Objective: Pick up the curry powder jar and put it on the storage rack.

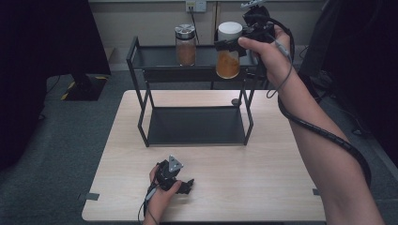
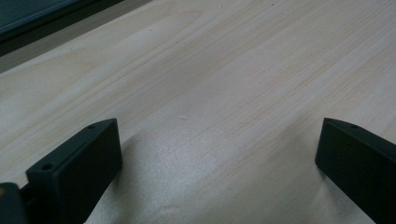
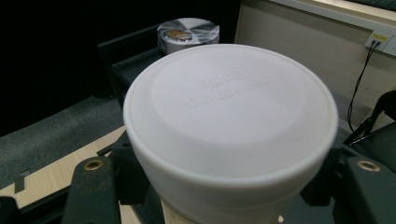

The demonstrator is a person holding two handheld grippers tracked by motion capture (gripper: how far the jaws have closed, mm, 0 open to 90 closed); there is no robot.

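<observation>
A jar with a white lid [image 3: 231,116] and orange contents [image 1: 228,63] is at the right end of the top tier of a black two-tier rack [image 1: 141,65]. My right gripper [image 1: 228,45] is shut on this jar just under the lid, one jaw on each side [image 3: 231,186]. Whether the jar rests on the tier or hangs just above it I cannot tell. A second jar with a silver lid [image 1: 186,47] and brown contents stands on the same tier to the left [image 3: 188,33]. My left gripper [image 1: 187,185] lies open on the wooden table [image 2: 217,163], holding nothing.
The rack's lower tier [image 1: 195,124] is bare. A small dark round thing [image 1: 235,101] sits on the table by the rack's right rear leg. The table's front half [image 1: 248,173] is bare wood. A wall socket [image 1: 195,5] with cables is behind the rack.
</observation>
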